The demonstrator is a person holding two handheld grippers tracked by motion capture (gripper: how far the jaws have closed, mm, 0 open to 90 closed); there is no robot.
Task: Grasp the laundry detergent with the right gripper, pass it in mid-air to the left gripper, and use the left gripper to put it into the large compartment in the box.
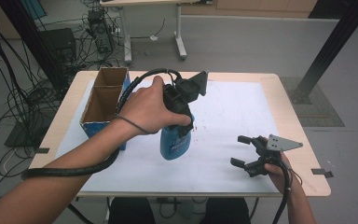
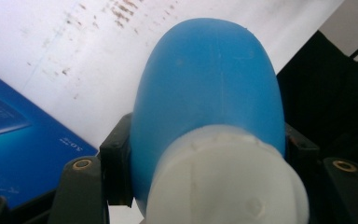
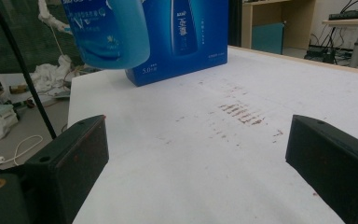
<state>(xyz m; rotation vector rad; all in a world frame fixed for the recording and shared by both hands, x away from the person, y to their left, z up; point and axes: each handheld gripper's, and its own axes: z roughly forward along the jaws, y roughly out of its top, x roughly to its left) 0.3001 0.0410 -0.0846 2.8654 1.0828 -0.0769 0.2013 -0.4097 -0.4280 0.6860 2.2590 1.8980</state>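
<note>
A wooden counter (image 1: 279, 93) is seen from above, most of its top covered by a white sheet (image 1: 228, 116) that is marked with small reddish-brown stains near its middle. At the left of the sheet a tall blue cardboard box (image 1: 103, 100) is stood upright with its top flaps open, so that its brown inside is shown. Just to the right of the box, a blue bottle (image 1: 175, 142) with a white cap is held in the air above the sheet, apart from it. The bottle is gripped near its neck by the left tool (image 1: 182, 109), whose jaws are closed against its two sides, as is seen in the left gripper view, where the bottle (image 2: 209, 88) is pressed between them and the cap is turned toward the camera. The left hand (image 1: 144, 109) is wrapped around that tool. Near the right front edge of the counter, the right tool (image 1: 242, 150) is held low over the sheet with its jaws spread wide and nothing between them.
</note>
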